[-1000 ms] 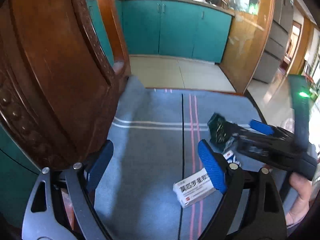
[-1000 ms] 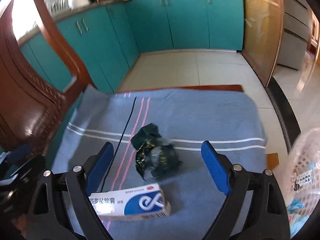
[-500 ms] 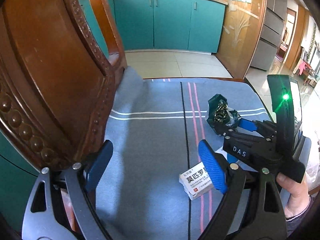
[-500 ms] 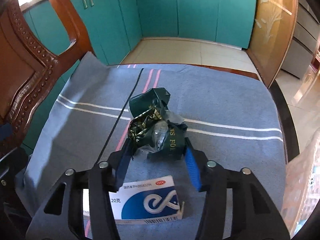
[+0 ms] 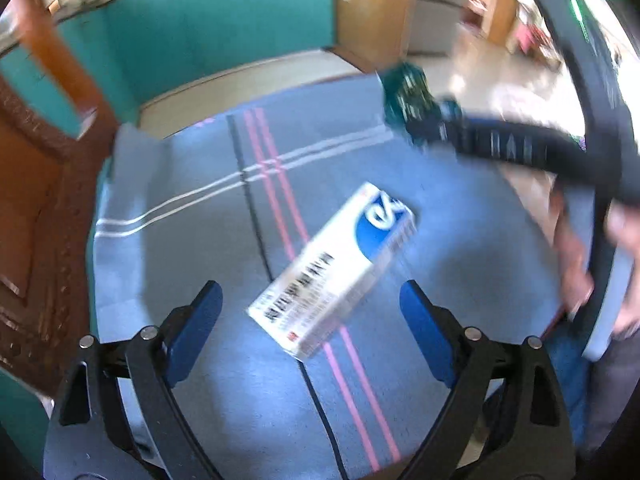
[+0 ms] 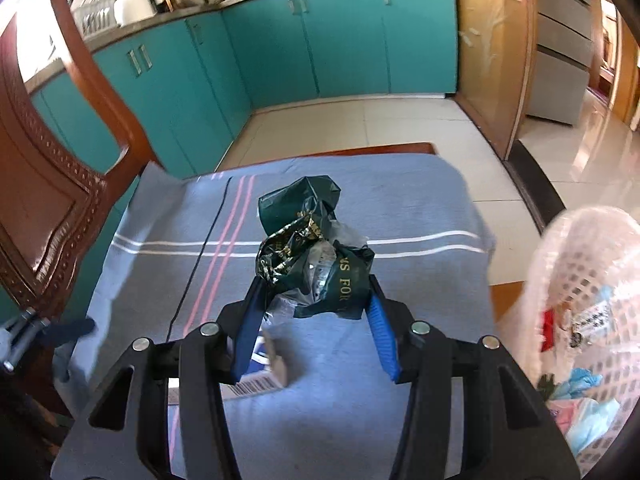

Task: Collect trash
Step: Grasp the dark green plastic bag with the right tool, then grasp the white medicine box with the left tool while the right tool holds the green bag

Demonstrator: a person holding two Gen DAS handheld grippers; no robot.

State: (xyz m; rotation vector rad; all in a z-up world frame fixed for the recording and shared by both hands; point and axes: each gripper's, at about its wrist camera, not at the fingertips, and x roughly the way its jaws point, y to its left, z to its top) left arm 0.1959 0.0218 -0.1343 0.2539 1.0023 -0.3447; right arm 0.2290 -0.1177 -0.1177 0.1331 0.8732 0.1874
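Trash sits in three places on and beside the blue striped cloth that fills the middle of both views, with the carved wooden chair rising along the left edge and teal cabinets across the top. At the right edge of my right wrist view stands the white mesh basket, with scraps of paper and blue bits already inside it. In the centre of my left wrist view, the white and blue medicine box lies flat and slantwise on the cloth, over the pink stripes. My left gripper hangs above it with its blue pads spread wide and opening further; the box's near end lies between them, untouched by either pad. My right gripper is clamped on the crumpled dark green wrapper, both pads pressing its lower sides, low in the centre of that view. In the left wrist view, blurred, that wrapper shows at upper right, raised off the cloth.
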